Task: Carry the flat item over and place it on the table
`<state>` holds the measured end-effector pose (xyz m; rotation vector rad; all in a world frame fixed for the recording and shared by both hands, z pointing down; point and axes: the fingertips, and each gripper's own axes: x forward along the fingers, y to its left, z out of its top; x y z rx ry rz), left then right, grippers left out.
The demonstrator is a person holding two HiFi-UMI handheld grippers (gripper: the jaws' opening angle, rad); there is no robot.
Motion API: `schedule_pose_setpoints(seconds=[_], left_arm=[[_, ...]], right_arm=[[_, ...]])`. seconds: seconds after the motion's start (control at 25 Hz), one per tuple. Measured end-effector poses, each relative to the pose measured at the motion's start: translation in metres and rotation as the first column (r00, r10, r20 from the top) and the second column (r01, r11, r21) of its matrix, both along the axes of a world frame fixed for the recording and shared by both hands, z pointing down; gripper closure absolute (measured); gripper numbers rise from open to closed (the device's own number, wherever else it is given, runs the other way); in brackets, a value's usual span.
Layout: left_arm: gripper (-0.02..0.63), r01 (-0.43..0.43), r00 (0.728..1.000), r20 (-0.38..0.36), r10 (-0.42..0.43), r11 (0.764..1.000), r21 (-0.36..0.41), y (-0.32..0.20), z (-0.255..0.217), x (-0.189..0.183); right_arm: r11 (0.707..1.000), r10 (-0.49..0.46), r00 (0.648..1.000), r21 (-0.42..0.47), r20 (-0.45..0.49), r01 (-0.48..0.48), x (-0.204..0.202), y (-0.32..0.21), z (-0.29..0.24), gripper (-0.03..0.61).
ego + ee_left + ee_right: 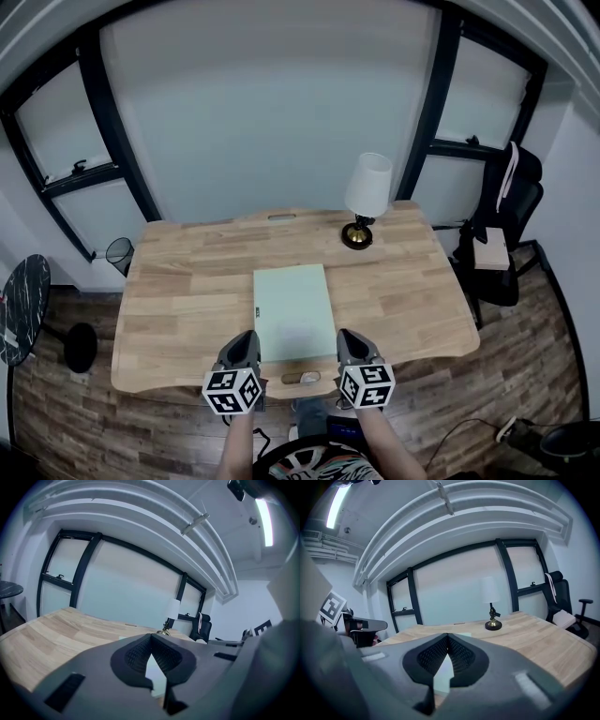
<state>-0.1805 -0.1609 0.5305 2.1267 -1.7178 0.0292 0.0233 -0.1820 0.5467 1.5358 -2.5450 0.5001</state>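
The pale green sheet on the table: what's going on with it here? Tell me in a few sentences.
A person stands at the near edge of the wooden table with a gripper in each hand. The flat pale green sheet lies on the tabletop in front of them. The left gripper and right gripper sit at its two near corners, both with jaws closed; whether they pinch its edge cannot be told. A white-shaded lamp stands upright at the far side, apart from the sheet.

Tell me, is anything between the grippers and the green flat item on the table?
Nothing visible. The left gripper and right gripper flank the green flat item at its near edge; the lamp stands beyond it.
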Motion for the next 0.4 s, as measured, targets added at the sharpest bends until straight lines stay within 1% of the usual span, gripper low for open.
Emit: schedule_pose_setpoints(seconds=[0.12, 0.4], left_arm=[[0.607, -0.012, 1.000, 0.009, 0.012, 1.000, 0.004, 0.000, 0.000, 0.002], [0.606, 0.001, 1.000, -0.019, -0.001, 1.000, 0.007, -0.007, 0.000, -0.004]], right_arm=[[1.000, 0.007, 1.000, -0.010, -0.004, -0.007, 0.004, 0.000, 0.005, 0.574], [1.000, 0.010, 1.000, -0.012, 0.011, -0.010, 0.005, -0.010, 0.005, 0.574]])
